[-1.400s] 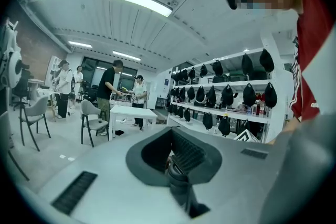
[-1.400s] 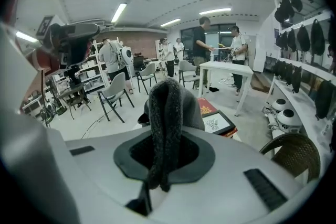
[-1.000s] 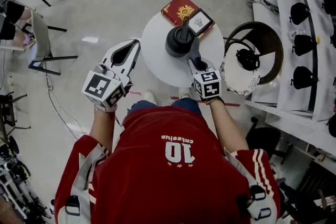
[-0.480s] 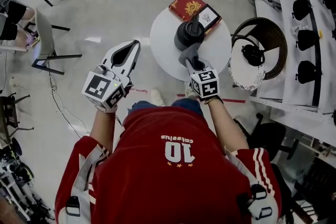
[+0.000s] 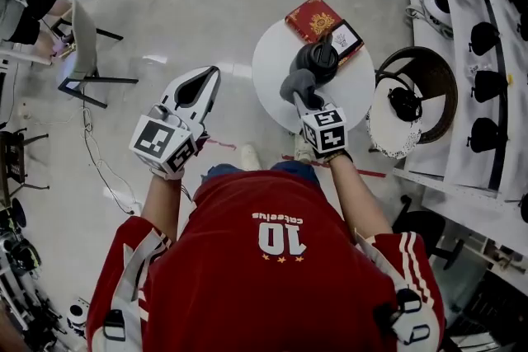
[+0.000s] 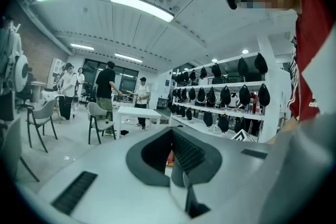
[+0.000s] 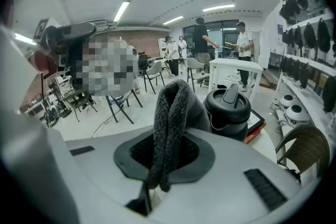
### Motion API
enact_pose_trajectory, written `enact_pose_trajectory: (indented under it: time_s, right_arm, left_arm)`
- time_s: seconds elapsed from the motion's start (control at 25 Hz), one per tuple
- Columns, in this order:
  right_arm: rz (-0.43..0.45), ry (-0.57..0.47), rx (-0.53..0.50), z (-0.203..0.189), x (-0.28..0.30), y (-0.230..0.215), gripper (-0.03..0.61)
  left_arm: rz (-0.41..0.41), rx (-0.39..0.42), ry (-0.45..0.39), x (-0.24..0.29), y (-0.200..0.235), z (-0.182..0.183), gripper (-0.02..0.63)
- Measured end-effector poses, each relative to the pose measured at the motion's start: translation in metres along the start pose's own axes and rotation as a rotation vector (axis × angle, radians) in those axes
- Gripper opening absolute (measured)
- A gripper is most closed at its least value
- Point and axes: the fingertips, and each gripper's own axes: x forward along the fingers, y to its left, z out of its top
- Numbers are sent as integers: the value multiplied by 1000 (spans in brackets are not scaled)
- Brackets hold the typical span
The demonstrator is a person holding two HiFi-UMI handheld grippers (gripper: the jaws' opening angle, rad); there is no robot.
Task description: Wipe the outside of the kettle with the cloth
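right gripper [image 5: 297, 95] fingers clamp the cloth [image 7: 170, 113] beside the kettle [image 7: 229, 112]; the wipe likely comes next, pressing its side. left gripper [image 5: 206, 78] fingers closed, empty.

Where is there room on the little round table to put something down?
The table is bare on its left, between rim and kettle, and at its near right, by the wicker chair. The middle and far edge are crowded: cloth, kettle, red book.
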Motion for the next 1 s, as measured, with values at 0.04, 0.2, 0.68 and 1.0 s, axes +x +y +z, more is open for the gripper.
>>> enact_pose_trajectory:
  time_s: [0.04, 0.2, 0.68, 1.0]
  right_arm:
    - [6, -2, -7, 3, 3, 0, 46]
    - [21, -4, -24, 17, 11, -5, 46]
    - [62, -22, -67, 59, 24, -39, 46]
    - [88, -51, -88, 78, 20, -61, 46]
  left_arm:
    - [13, -3, 0, -2, 3, 0, 5]
    - [51, -11, -13, -6, 12, 2, 6]
    - [136, -19, -56, 9, 27, 13, 5]
    - [164, -14, -75, 29, 16, 21, 5]
